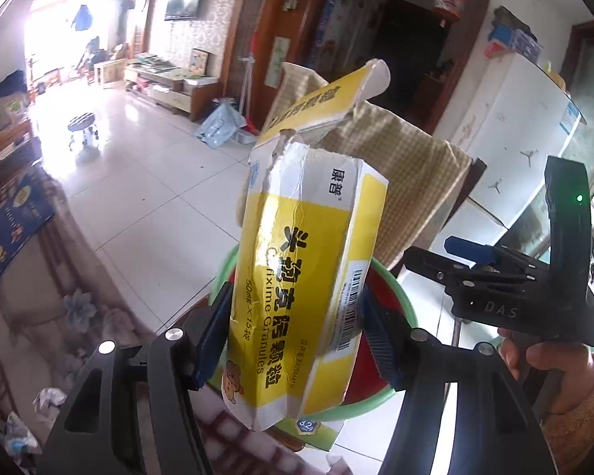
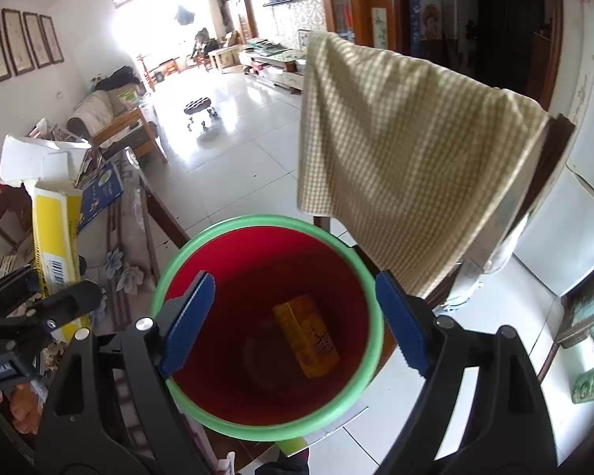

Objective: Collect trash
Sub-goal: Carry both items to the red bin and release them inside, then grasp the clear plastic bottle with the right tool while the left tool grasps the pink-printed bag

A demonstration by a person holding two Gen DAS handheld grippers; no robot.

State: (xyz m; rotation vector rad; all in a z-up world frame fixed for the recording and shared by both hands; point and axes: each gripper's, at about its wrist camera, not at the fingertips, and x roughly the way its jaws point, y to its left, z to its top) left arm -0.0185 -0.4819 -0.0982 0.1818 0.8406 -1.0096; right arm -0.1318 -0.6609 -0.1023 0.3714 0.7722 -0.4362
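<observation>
A torn yellow and white medicine box (image 1: 305, 261) stands upright between the blue pads of my left gripper (image 1: 297, 293), which is shut on its lower half. Its ripped flap sticks up at the top. Behind it shows the green rim of a red bin (image 1: 396, 297). In the right wrist view my right gripper (image 2: 293, 277) hangs open and empty over the bin (image 2: 265, 221). An orange box (image 2: 307, 334) lies on the bin's bottom. The medicine box (image 2: 55, 237) and my left gripper (image 2: 39, 301) are to the left of the bin, over the table.
A chair draped with a checked cloth (image 2: 396, 150) stands close behind the bin. The table with a floral cover (image 2: 126, 237) lies to the left, with crumpled scraps (image 1: 47, 396) on it. A white fridge (image 1: 514, 138) is at the right, tiled floor beyond.
</observation>
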